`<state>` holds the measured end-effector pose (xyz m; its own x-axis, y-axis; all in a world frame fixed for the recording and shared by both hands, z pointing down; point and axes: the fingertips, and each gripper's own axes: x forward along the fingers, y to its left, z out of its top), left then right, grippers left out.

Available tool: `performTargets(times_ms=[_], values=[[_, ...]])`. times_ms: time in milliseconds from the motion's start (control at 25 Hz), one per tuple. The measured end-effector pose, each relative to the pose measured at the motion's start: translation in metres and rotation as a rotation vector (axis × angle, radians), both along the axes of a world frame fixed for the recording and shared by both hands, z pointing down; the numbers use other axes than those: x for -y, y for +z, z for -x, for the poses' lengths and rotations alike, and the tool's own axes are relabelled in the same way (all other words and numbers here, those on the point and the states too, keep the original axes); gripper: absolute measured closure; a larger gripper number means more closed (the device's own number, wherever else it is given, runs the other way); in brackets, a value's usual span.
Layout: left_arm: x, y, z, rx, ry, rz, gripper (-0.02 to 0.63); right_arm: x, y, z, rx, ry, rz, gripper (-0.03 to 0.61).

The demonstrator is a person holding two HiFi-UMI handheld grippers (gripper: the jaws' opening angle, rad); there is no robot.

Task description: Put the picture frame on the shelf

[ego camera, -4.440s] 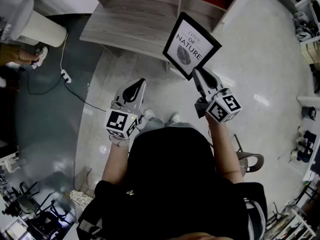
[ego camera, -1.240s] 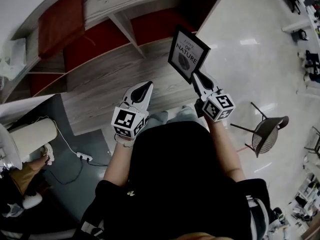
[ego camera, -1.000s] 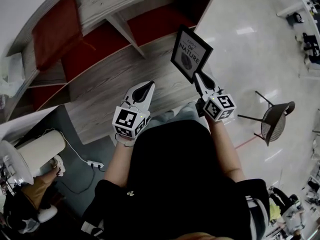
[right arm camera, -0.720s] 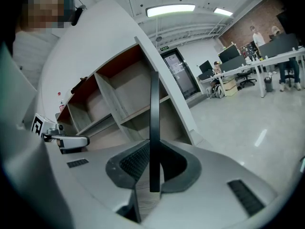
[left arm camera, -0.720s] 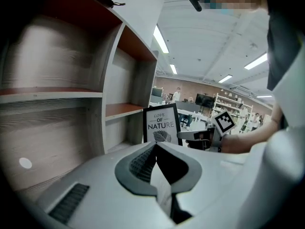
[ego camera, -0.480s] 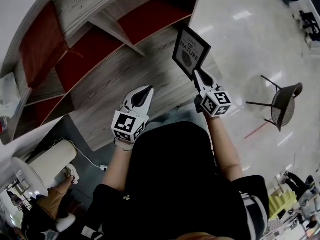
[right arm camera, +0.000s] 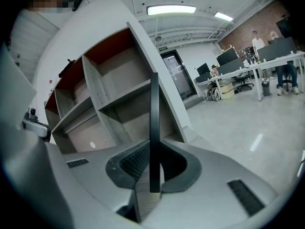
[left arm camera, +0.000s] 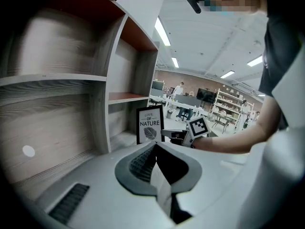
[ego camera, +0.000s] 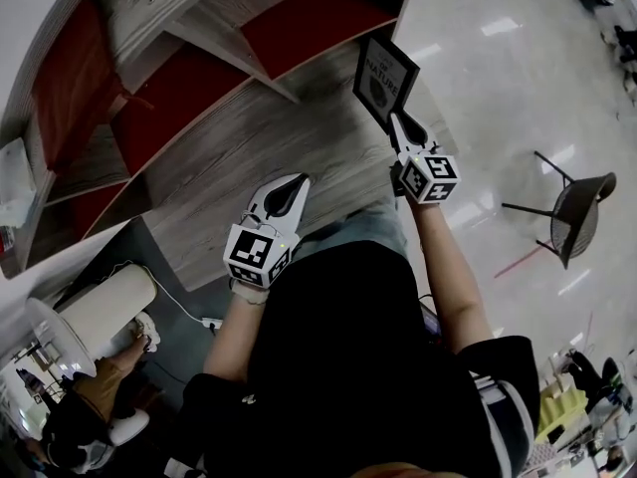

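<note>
Right gripper (ego camera: 405, 135) is clamped on the bottom edge of the picture frame (ego camera: 385, 76). Frame stands upright just ahead of its jaws, near the open shelf (ego camera: 259, 147), apparently not resting on it. Left gripper (ego camera: 286, 189) has jaws together, empty, off to its side. Risks:
- Thin edge grip, so the frame can pivot in the pads if a corner clips the divider (ego camera: 234, 61).
- No back stand visible, so it may topple on release.

Wears a black short-sleeved top (ego camera: 338, 366) with white stripes (ego camera: 503, 411) at the sleeve ends, over pale blue-grey trousers (ego camera: 348, 235). Shows white shells and dark grey ribbed pads (left arm camera: 140, 163) on the left gripper (ego camera: 291, 185) and the right gripper (ego camera: 401, 122), each with a cube of black-and-white square markers.
</note>
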<state>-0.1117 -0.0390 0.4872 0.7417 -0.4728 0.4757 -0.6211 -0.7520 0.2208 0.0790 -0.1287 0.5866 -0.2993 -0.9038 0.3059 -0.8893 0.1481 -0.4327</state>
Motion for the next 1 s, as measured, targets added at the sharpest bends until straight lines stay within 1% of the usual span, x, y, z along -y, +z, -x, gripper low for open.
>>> performTargets(times_ms=[360, 600, 760, 1000], values=[[-0.005, 0.008, 0.016, 0.016, -0.045, 0.016, 0.604, 0.025, 0.036, -0.002, -0.083, -0.013, -0.005, 0.525], [-0.007, 0.01, 0.023, 0.02, -0.072, 0.023, 0.604, 0.037, 0.041, 0.007, -0.13, -0.045, -0.034, 0.525], [-0.009, 0.013, 0.027, 0.021, -0.089, 0.032, 0.604, 0.049, 0.04, 0.008, -0.129, -0.017, -0.024, 0.525], [-0.011, 0.017, 0.029, 0.022, -0.111, 0.044, 0.604, 0.07, 0.051, 0.006, -0.167, 0.01, -0.017, 0.52]])
